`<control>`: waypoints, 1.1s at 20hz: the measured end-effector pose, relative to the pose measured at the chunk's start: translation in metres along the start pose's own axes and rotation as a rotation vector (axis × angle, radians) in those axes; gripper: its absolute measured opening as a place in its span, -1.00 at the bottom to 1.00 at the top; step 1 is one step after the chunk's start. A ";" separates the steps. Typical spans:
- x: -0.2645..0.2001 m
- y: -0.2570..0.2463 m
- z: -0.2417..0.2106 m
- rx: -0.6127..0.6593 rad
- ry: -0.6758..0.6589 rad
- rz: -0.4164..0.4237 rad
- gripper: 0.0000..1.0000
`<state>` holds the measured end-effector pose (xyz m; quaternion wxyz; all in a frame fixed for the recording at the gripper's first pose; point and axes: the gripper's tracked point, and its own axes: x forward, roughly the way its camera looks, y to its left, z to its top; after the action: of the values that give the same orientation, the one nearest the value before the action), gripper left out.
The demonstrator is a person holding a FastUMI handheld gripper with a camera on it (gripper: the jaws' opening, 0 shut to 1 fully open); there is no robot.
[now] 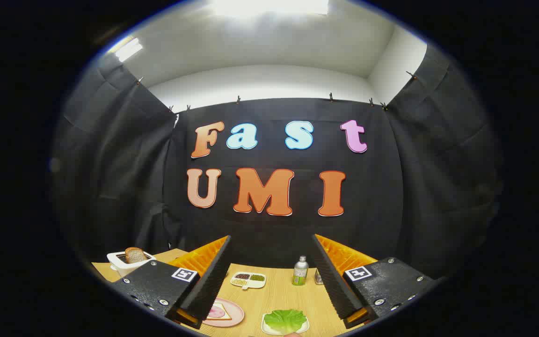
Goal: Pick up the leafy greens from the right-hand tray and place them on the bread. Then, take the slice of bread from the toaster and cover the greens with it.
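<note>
Gripper (269, 281) hangs over the wooden table (279, 292), its 2 fingers spread wide, pinching nothing. Leafy greens (285, 320) lie on a white tray (266, 327) between them. Bread (218, 311) rests on the pink plate (236, 316) beside it; another slice (135, 255) stands in the toaster (120, 263).

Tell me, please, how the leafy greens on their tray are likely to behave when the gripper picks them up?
The leafy greens look thin and ruffled, so they are probably floppy and light. Lying loosely on their small tray, they may drape or slip. The gripper is open above the table.
</note>
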<state>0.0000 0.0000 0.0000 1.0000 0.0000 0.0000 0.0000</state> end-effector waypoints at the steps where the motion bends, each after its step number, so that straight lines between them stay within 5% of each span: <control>1: 0.000 0.002 0.002 -0.003 -0.005 0.004 0.97; 22: 0.000 0.019 -0.003 0.014 0.045 0.050 0.97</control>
<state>-0.0004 0.0194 -0.0035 0.9994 0.0070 0.0225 0.0248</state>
